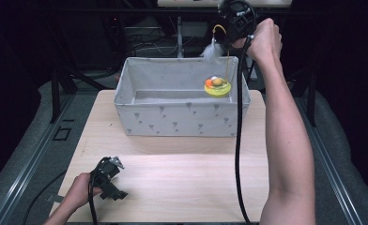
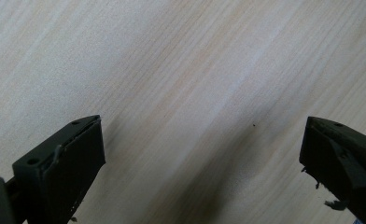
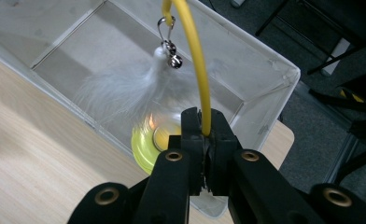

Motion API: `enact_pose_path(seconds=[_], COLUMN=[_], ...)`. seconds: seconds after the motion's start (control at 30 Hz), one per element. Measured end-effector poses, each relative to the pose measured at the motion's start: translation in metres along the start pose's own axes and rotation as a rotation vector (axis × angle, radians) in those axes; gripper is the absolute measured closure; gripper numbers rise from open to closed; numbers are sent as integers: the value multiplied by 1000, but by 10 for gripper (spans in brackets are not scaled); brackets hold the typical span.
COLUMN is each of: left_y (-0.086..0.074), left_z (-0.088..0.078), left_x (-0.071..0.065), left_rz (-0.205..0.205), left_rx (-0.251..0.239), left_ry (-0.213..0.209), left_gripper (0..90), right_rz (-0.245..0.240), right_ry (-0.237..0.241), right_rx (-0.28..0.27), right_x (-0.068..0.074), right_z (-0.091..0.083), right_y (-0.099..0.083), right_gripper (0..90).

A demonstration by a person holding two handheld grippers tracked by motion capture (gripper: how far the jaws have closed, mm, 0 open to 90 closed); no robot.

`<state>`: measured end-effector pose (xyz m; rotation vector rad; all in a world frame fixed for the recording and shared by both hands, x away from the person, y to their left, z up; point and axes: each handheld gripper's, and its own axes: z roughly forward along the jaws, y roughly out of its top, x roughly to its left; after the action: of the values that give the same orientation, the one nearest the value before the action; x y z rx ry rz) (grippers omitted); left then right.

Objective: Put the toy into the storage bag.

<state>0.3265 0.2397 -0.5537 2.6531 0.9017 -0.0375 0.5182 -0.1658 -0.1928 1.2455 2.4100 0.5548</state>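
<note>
**Cat toy held over the bin, left gripper resting idle**

Starting at my left, the left gripper (image 1: 111,180) sits low over the near left part of the wooden table (image 1: 182,178), held in the left hand (image 1: 81,190). In the left gripper view its jaws stand wide apart, with bare wood grain between them and nothing in their span.

Moving toward the middle, a grey fabric bin (image 1: 172,119) with a small printed pattern stands at the far side of the table, open at the top.

At my right, the right hand (image 1: 264,40) is raised above the bin's far right corner, gripping the right gripper (image 3: 203,126), whose black cable (image 1: 239,140) hangs down across the table. In the right gripper view the jaws are closed tight on the yellow wand (image 3: 197,60) of a cat toy; the wand passes straight up between the fingertips and curves over at the top. From that curve a small clip and bell (image 3: 172,51) hang, with a white feather (image 3: 120,86) trailing below them. The toy's yellow round base (image 1: 218,88), carrying an orange ball, hangs beneath the gripper inside the bin's right end; I cannot tell whether it touches the bin floor.
</note>
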Motion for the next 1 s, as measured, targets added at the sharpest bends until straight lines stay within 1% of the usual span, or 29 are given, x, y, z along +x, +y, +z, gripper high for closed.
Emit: enact_pose_path(seconds=[0.13,0.2,0.33,0.4,0.43,0.57,0.73,0.9,1.0], left_y=[0,0,0,0,0,0,0,0,0], left_z=[0,0,0,0,0,0,0,0,0], left_x=[0,0,0,0,0,0,0,0,0], left_rz=[1,2,1,1,1,1,1,2,1], left_rx=[-1,-2,-2,-2,-2,-2,-3,-2,-3], left_ry=[2,0,0,0,1,2,1,0,1], left_gripper=[2,2,2,2,2,2,2,2,2], right_rz=[22,27,33,38,33,39,44,52,55], right_ry=[8,4,12,16,15,24,33,47,46], right_rx=[-12,-4,10,9,19,41,52,75,83], right_x=[-6,-9,-12,-13,-14,-16,-19,-21,-22], right_z=[12,18,29,35,37,48,61,73,79], right_y=[-4,-6,-11,-14,-16,-22,-30,-39,-44], right_gripper=[882,882,882,882,882,881,881,881,881])
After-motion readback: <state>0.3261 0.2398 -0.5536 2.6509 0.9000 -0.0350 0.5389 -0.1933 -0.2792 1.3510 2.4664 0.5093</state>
